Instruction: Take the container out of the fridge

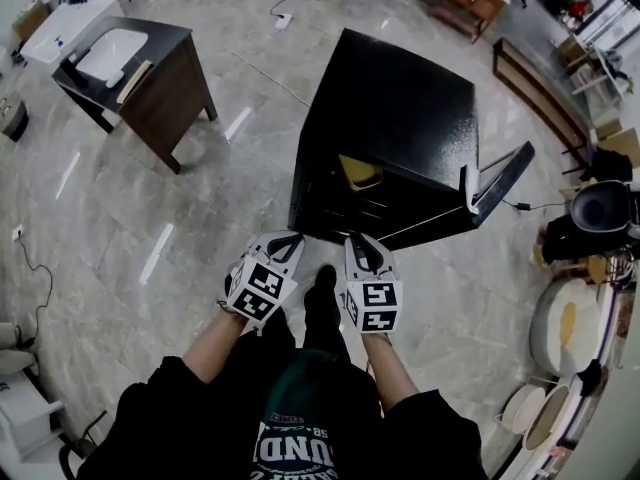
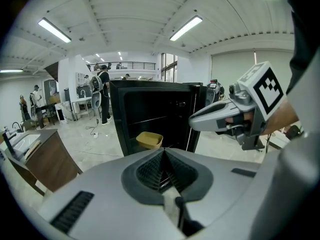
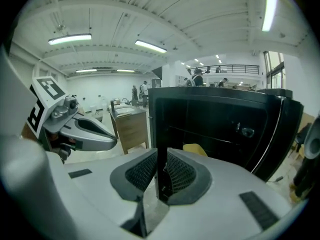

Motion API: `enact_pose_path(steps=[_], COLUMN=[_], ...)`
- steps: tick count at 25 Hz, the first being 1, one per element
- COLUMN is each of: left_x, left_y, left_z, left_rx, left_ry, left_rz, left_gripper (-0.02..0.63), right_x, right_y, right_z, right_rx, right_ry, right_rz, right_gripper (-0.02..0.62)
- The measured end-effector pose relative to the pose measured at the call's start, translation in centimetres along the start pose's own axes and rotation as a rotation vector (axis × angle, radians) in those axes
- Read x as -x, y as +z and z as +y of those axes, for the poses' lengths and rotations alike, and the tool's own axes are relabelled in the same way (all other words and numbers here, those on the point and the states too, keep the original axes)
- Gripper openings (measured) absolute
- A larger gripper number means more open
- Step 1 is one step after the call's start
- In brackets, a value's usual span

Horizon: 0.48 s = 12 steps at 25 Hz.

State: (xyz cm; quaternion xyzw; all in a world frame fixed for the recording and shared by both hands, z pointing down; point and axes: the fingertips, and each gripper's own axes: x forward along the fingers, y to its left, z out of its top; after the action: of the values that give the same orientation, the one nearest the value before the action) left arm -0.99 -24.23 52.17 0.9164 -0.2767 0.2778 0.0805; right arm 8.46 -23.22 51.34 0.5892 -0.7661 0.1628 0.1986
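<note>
nearest the camera, dark sleeves [image 1: 150, 418] lead out to two hands held side by side, each carrying a gripper with a marker cube on it; the left gripper [image 2: 163, 150] has its fingers together, the tips meeting with nothing between them; the right gripper [image 3: 161, 156] is closed as well, with only a thin slit between its ribbed pads [image 3: 182, 173] and nothing pinched there; both grippers point ahead and somewhat down, towards the fridge, and in each gripper view the other gripper shows alongside, near but not touching; between them in the head view a black shoe [image 1: 322, 280] stands on the grey marble floor [image 1: 150, 228]; just beyond the shoe stands the black fridge [image 1: 400, 108], its door [image 1: 502, 180] swung open to the right; the yellow container [image 2: 149, 140] sits inside on a shelf, towards the left side of the opening and near the front edge, below a thin upper shelf line; it is upright, with its open top showing, and both grippers are outside the fridge and apart from it; further off to the left is a wooden cabinet [image 1: 170, 98] with a dark top and a white sink [image 1: 110, 53] set in it; past that, cables [image 1: 285, 13] trail across the floor; farthest back, in the left gripper view, a person [image 2: 104, 96] stands among others under long strip lights
</note>
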Motion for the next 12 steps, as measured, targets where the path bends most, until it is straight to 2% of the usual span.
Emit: enact_pose_path(steps=[3, 5, 12], left_x=[-0.1, -0.2, -0.3], left_y=[0.3, 0.2, -0.7], left_z=[0.1, 0.2, 0.8], left_rx=[0.005, 0.011, 0.023], left_ry=[0.006, 0.009, 0.028], left_rz=[-0.002, 0.000, 0.016], left_gripper=[0.014, 0.014, 0.014], right_x=[-0.7, -1.2, -2.4], right_y=[-0.5, -0.8, -1.5], right_z=[-0.5, -0.8, -1.5], right_rx=[0.069, 0.105, 0.163], right_ry=[0.000, 0.002, 0.018], right_rz=[0.029, 0.044, 0.075], right_gripper=[0.051, 0.115, 0.133])
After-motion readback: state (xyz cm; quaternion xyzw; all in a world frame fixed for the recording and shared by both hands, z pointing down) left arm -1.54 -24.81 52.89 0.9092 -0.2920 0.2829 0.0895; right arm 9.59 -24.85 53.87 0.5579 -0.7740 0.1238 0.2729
